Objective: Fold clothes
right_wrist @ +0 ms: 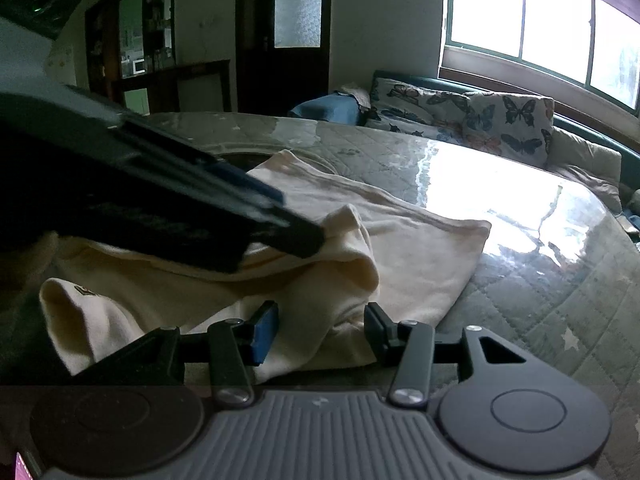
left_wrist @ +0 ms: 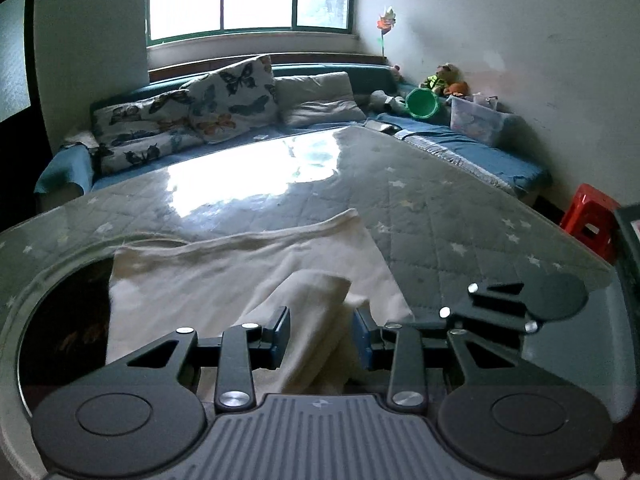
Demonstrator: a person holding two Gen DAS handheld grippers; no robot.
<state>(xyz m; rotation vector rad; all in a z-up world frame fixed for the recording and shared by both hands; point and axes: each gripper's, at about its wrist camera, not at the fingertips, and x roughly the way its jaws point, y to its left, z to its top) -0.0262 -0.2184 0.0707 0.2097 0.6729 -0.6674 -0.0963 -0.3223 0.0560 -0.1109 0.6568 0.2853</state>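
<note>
We have a cream garment (left_wrist: pixel 248 276) spread on the glass-topped table (left_wrist: pixel 460 208), over a quilted star-print cloth under the glass, and we are partway through a fold — one strip of fabric is already doubled over the body of the piece.

On the left, our left gripper (left_wrist: pixel 322 334) has its jaws parted about a third of the way, with a rolled ridge of the cream fabric running up between them. The blue pads (left_wrist: pixel 282 332) stand just clear of the cloth on either side, so we judge it is not pinching anything. From the right wrist view this same tool crosses the upper left as a dark blurred bar, its tip at the raised hump of the fold (right_wrist: pixel 356 248).

Further right, our right gripper (right_wrist: pixel 322 334) sits low at the near edge of the garment. Its jaws are opening, with a bunched lobe of cloth between them; whether the pads press on it we cannot tell for certain, though a gap seems to show on both sides.

We read this as the release after a fold has been laid — both tools letting go. Next we need to draw both clear without dragging the hump, then take a fresh edge, probably the loose end with the small label (right_wrist: pixel 82 290) at the left, and carry it across.
</note>
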